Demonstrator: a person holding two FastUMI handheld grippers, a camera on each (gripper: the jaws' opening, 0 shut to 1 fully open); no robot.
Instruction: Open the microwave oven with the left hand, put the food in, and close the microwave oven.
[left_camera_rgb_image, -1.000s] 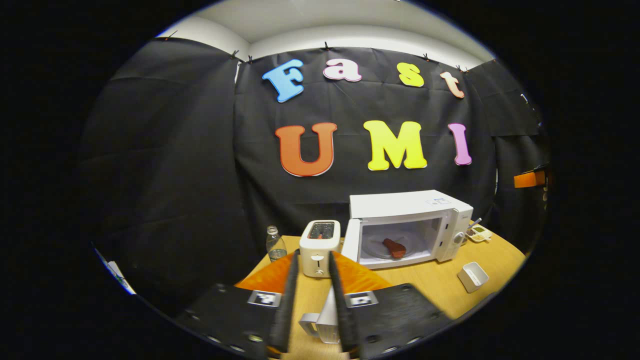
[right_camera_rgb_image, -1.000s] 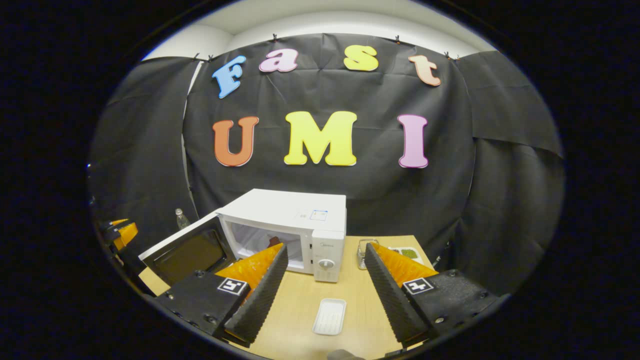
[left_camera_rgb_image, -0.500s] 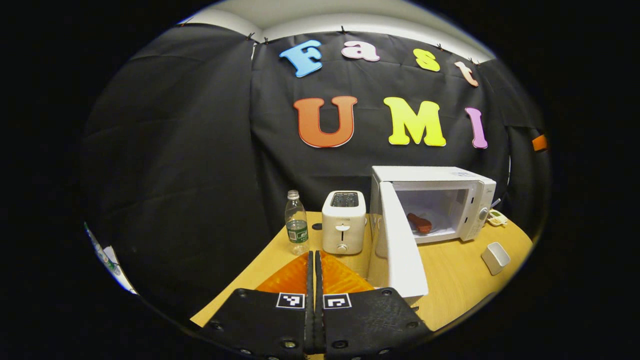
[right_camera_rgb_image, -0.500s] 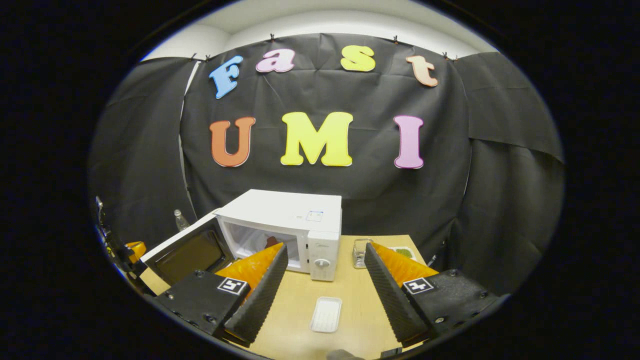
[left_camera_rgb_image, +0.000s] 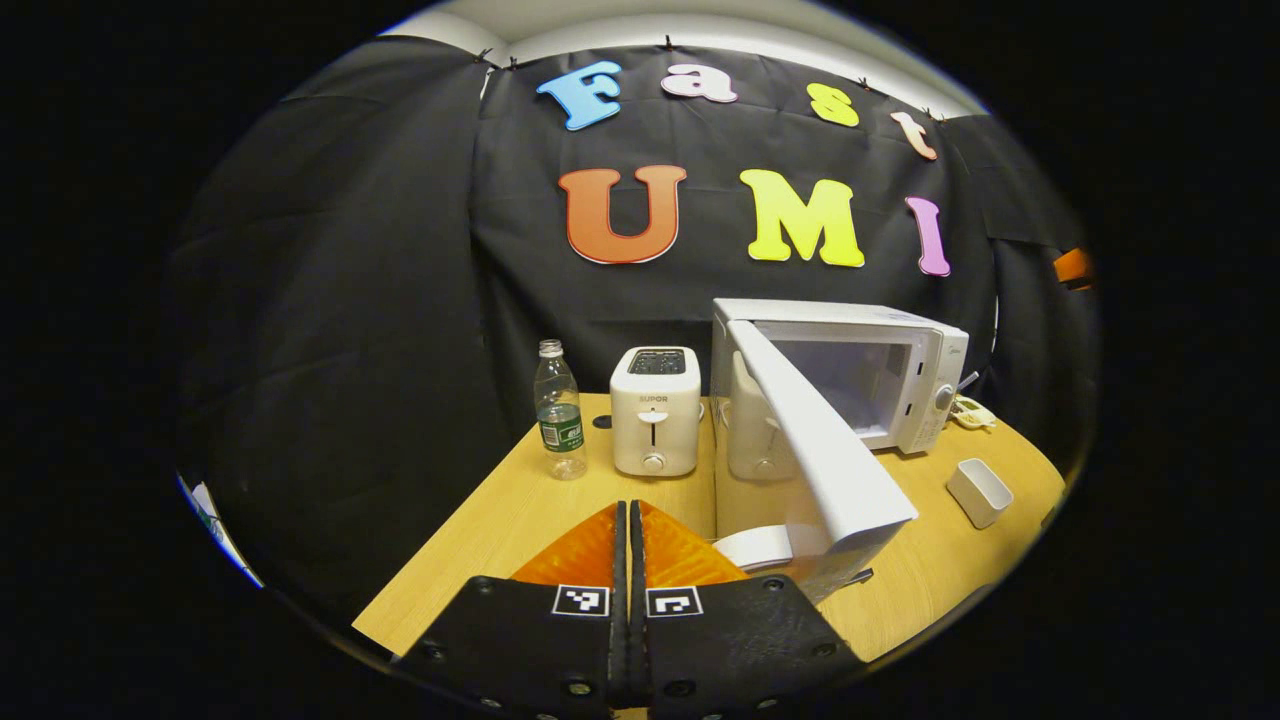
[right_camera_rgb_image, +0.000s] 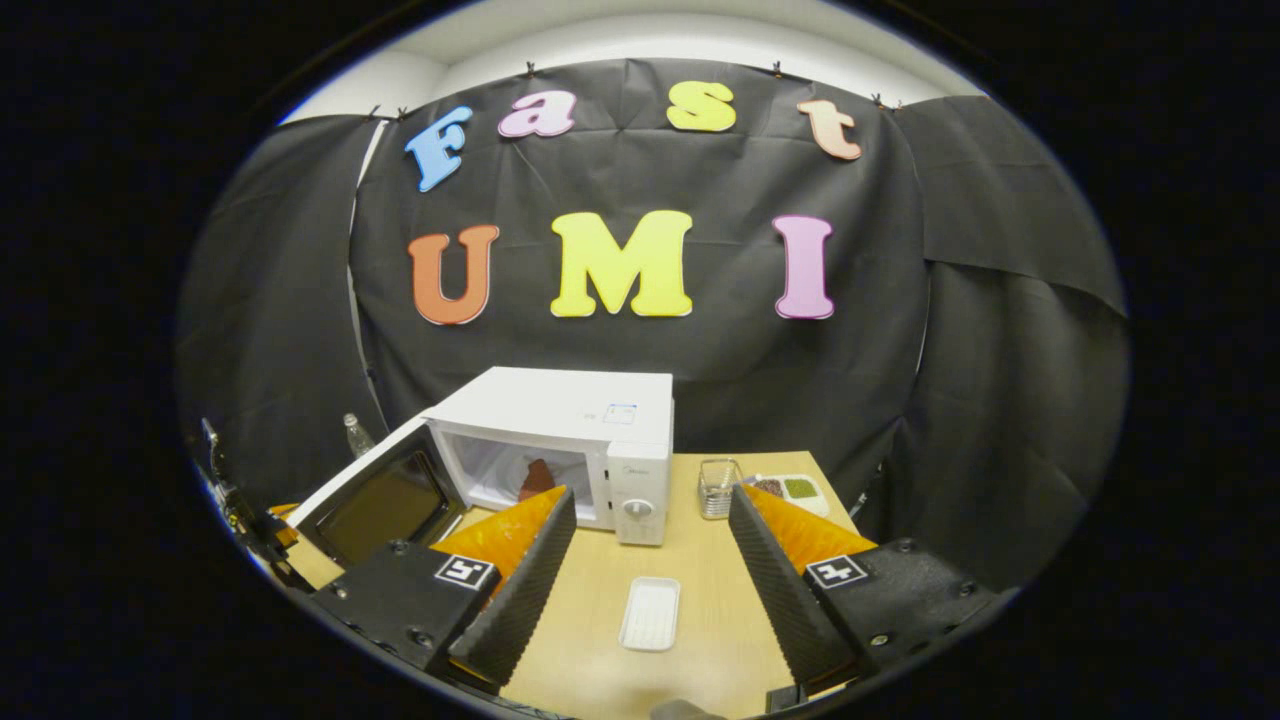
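**Left gripper view: jaws closed, microwave door half open, food inside**

Left gripper view: left gripper (left_camera_rgb_image: 628, 560) at bottom centre, fingers pressed flat together with nothing between them. Just beyond and to the right, free edge of the microwave door (left_camera_rgb_image: 820, 440), swung out toward the camera, partly open. Behind it the white microwave oven (left_camera_rgb_image: 880, 350) on the wooden table (left_camera_rgb_image: 480, 530). Left of the oven a white toaster (left_camera_rgb_image: 655, 410), then a clear water bottle (left_camera_rgb_image: 559, 410). Small white tray (left_camera_rgb_image: 978, 492) on the table to the right of the door.

Right gripper view: right gripper (right_camera_rgb_image: 650, 560) with jaws wide apart, holding nothing, above the table. Between and beyond the fingers, the white tray (right_camera_rgb_image: 650, 613) lying empty. Farther back the oven (right_camera_rgb_image: 560, 440), door (right_camera_rgb_image: 385, 495) hanging out to the left; reddish-brown food (right_camera_rgb_image: 537, 478) inside the cavity. Right of the oven a wire basket (right_camera_rgb_image: 718, 488) and a compartment dish (right_camera_rgb_image: 790, 488) with green and brown contents.
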